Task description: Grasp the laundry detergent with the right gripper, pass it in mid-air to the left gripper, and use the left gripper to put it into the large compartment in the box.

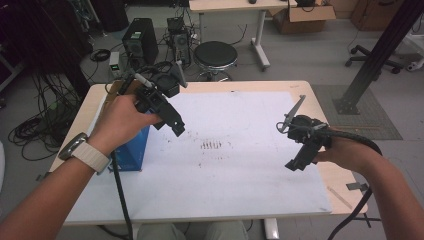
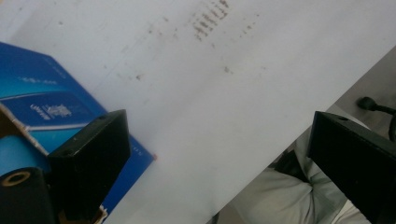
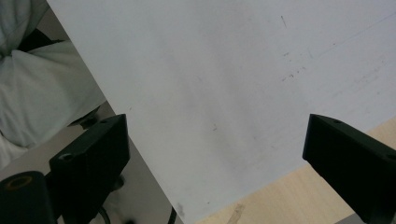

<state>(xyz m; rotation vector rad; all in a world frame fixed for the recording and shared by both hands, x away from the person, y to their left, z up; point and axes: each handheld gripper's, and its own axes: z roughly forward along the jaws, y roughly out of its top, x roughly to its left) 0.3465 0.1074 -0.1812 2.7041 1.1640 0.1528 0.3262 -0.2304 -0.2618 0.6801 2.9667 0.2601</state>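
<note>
Left gripper [image 1: 172, 122] hangs above the table's left edge with its jaws spread wide and nothing between them, tipped down toward the blue box [image 1: 131, 150] that stands just beneath the hand. That box is the nearest thing to either tool, so it is likely what the work concerns; it sits on the white sheet [image 1: 240, 170] beside the left edge, and in the left gripper view its open top, with a torn cardboard flap, lies right by one jaw. The wide spread suits a box this broad. Near the right edge, the right gripper [image 1: 296, 162] is also held with jaws apart and empty, raised off the sheet and well apart from the box, probably waiting its turn. A patch of dark marks [image 1: 211, 145] stains the sheet's middle
</note>
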